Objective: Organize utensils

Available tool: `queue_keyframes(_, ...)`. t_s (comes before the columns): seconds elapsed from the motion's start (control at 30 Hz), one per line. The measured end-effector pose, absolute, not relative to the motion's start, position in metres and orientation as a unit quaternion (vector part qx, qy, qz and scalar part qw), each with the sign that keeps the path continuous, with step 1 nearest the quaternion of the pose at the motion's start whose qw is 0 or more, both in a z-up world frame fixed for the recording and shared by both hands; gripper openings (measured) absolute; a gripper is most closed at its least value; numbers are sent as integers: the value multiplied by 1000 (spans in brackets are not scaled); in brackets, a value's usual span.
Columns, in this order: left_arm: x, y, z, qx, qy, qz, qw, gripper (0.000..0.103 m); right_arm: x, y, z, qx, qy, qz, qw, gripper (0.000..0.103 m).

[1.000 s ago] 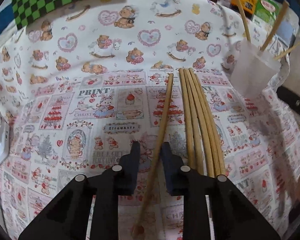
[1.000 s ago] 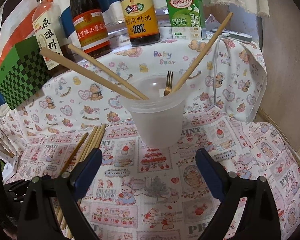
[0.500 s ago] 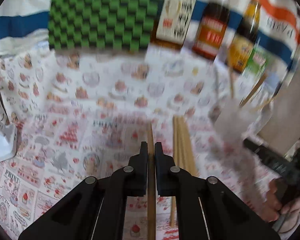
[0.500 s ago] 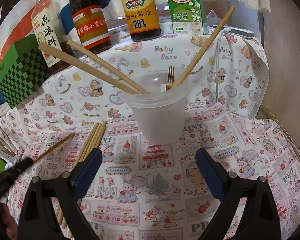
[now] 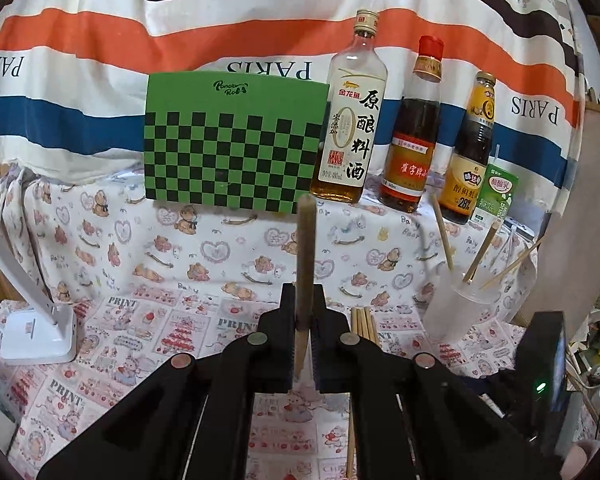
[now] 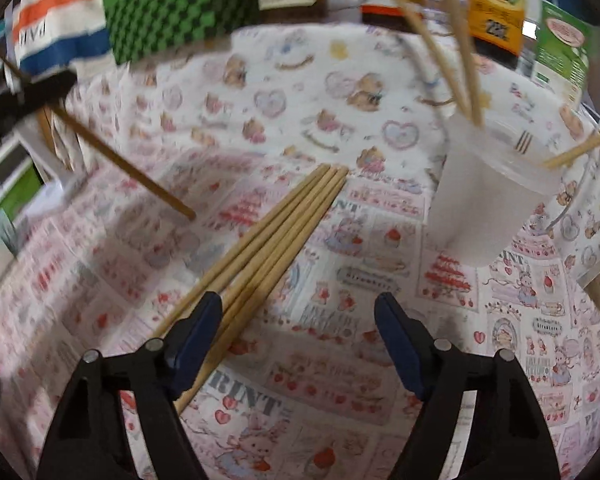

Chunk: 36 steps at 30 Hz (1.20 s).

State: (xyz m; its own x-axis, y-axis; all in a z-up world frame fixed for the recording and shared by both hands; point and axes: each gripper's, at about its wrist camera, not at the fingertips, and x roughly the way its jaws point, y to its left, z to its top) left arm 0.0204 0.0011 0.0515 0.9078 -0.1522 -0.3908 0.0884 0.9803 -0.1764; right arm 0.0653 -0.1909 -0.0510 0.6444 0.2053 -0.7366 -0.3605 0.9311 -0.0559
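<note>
Pinching one chopstick [image 5: 305, 264], the left tool [image 5: 303, 312] is clamped; the right tool [image 6: 298, 334], narrowing but empty, hangs over the chopstick bundle [image 6: 276, 236] beside the cup [image 6: 484, 200].

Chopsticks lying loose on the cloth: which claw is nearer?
Right. The right claw hangs open just above the loose chopsticks. The left claw is raised off to the side, shut on a single chopstick.
</note>
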Motion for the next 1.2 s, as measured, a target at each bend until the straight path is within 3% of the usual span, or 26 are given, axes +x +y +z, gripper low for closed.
queue_keyframes(1.0, 16, -3, 51, -67, 197, -55, 977, 6, 63, -194, -62, -107, 425, 121, 891, 73)
queue_keyframes(1.03, 16, -3, 51, -67, 197, -54, 976, 6, 62, -193, -62, -110, 422, 123, 891, 71)
queue_keyframes(1.2, 16, -2, 50, -72, 198, -51, 976, 6, 56, -185, -59, -118, 417, 155, 888, 30)
